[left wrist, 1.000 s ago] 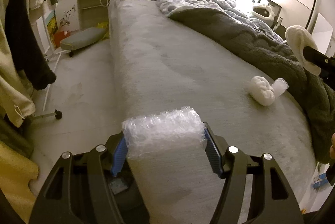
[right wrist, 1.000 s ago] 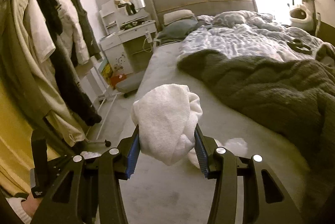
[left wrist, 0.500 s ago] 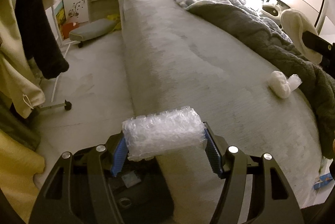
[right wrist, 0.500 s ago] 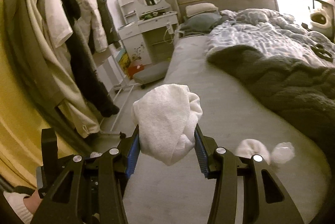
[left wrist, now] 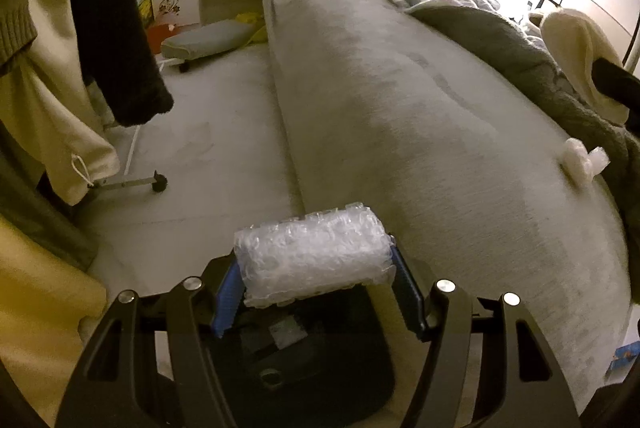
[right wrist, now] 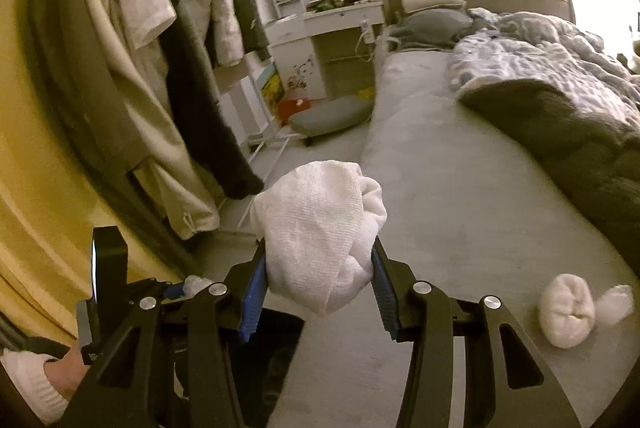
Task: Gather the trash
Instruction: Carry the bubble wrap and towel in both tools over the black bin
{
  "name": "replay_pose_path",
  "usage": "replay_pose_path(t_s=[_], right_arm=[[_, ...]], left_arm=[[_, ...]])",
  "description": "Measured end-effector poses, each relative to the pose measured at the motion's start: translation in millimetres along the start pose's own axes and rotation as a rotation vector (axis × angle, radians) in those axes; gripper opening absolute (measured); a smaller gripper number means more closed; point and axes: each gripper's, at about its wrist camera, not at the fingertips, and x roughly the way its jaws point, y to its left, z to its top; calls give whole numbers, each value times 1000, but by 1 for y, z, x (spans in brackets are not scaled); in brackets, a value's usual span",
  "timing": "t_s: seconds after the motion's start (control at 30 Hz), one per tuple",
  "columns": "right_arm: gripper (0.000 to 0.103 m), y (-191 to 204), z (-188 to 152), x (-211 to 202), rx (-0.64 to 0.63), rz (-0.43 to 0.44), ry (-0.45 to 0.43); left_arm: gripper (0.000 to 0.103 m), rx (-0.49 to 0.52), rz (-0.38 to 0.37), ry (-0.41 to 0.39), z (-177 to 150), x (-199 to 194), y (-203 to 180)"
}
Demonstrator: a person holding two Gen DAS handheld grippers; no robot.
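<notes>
The bubble wrap point(left wrist: 314, 254) sits crosswise between the pads of the left gripper point(left wrist: 316, 292), squeezed just enough to stay put without flattening. It hangs over a black bin point(left wrist: 320, 360) on the floor at the foot of the bed point(left wrist: 400, 116), which looks like the reason it is carried this low and tipped downward: it seems lined up for a drop.

The right gripper point(right wrist: 318, 288) is clamped on a crumpled white cloth point(right wrist: 320, 228), its loose end bulging above the pads because the wad is thicker than the grip. It too is held over the dark bin mouth point(right wrist: 280, 344), beside the left gripper's body.

Two pieces remain on the bed near its foot: a white wad point(right wrist: 566, 308) and a small plastic ball point(right wrist: 616, 300) touching it, just by the edge of the grey blanket point(right wrist: 580, 132). Judging by this, collection is partway done. Both hands are full, so these must wait until the loads are released.
</notes>
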Motion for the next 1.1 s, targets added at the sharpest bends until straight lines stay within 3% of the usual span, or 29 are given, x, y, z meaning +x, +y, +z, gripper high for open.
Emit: replay_pose_path(t_s=[0.63,1.1], right_arm=[[48,67,-14,67,-112,78,140],[48,94,-30,106,-137,107,280]], left_arm=[[68,60,-8,237,-63,48,31],[68,30,-33,406,-111,82,51]])
